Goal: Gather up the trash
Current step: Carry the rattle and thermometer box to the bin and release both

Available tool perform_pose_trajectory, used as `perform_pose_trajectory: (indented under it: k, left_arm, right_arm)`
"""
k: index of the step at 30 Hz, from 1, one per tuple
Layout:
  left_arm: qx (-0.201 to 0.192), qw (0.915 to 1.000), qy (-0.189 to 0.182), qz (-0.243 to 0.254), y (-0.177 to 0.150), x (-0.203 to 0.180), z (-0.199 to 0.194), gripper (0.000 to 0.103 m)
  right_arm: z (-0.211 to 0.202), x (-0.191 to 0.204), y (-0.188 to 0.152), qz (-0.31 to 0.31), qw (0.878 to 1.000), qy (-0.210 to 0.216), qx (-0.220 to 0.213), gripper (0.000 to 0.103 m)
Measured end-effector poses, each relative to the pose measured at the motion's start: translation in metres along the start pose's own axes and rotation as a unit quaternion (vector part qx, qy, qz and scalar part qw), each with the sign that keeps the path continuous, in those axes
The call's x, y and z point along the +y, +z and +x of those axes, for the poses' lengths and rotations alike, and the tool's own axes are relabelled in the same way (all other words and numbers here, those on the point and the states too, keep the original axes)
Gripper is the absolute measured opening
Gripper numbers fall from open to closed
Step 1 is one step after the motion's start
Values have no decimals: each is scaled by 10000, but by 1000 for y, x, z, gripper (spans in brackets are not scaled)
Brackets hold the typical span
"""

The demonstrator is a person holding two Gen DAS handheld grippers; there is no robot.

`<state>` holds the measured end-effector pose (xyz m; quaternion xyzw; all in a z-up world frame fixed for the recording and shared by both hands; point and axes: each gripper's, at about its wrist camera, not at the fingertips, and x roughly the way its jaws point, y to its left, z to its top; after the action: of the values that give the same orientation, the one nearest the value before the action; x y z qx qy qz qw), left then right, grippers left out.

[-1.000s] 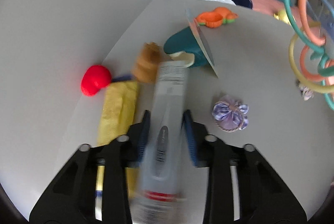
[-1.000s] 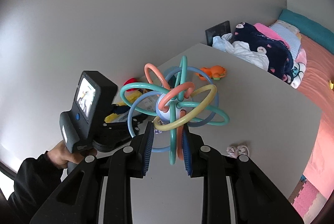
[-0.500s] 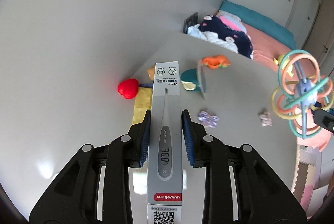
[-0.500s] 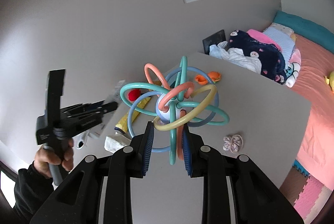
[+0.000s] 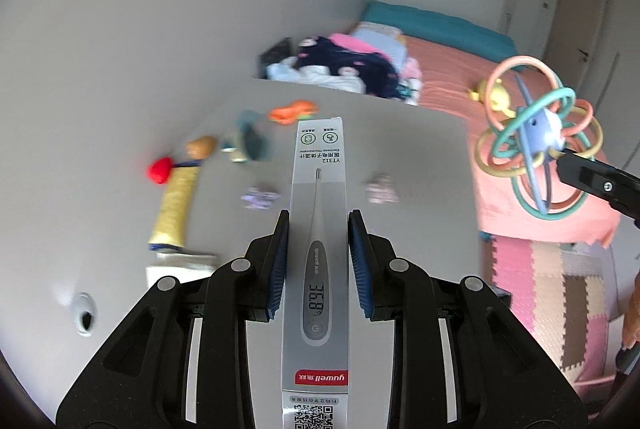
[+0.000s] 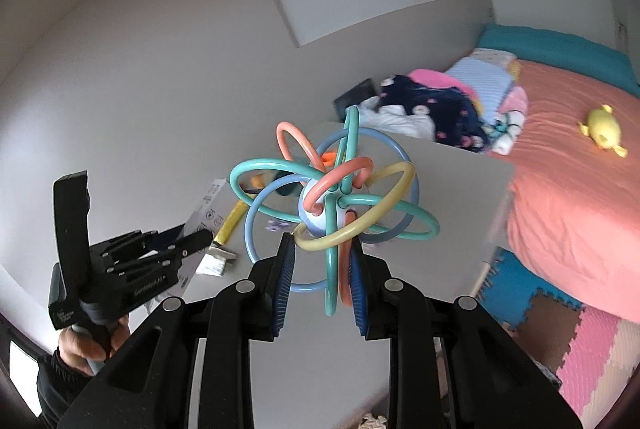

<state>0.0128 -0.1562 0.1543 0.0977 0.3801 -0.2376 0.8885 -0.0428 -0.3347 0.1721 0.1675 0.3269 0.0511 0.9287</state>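
The left claw (image 5: 318, 261) is clamped on a long grey thermometer box (image 5: 317, 241), held above the near part of the grey worktop (image 5: 420, 157). The right claw (image 6: 322, 273) grips a ring rattle (image 6: 336, 197) by its loops, raised over the worktop's right side near the bed (image 6: 568, 189). A yellow tube (image 5: 174, 213) lies far left on the worktop.
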Motion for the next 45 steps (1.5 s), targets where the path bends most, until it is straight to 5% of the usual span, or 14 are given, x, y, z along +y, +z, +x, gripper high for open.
perform_pose_trajectory:
  k: [17,26,34,35,36,37,40,45]
  left_arm:
    - [405,9880,-938,1157,-42,-205,24,29]
    - [965,9684,-1348,1864,-100,-303,54,29]
    - [1596,9567,-1496,1920,-136,-335,81,30]
    - [1714,9546,-1500,1921,-140,-339,83,38]
    - [1866,9515,-1492,1938,-144,-344,86,75]
    - [2018,9499,-1408,1928,-147,-349,90,96]
    - [1865,9569,-1132,1918,-149,-353,90,97]
    - [1923,9575,-1160,1813,-149,-352,92,97]
  right_arm:
    - [-107,-143,-85,934,9888,-1162,-72,28]
    - [-117,-213,-145,1536,9721,-1706,489,29]
    - [-112,-256,-188,1985,9539,-1989,1055,33]
    - [-108,-261,-190,2074,9500,-2006,1190,40]
    - [-101,-268,-192,2178,9426,-2079,1445,62]
    - [-96,-274,-194,2245,9338,-2231,1670,73]
    - [-99,-279,-193,2230,9256,-2566,1667,78]
    - [-107,-275,-191,2117,9302,-2604,1485,78]
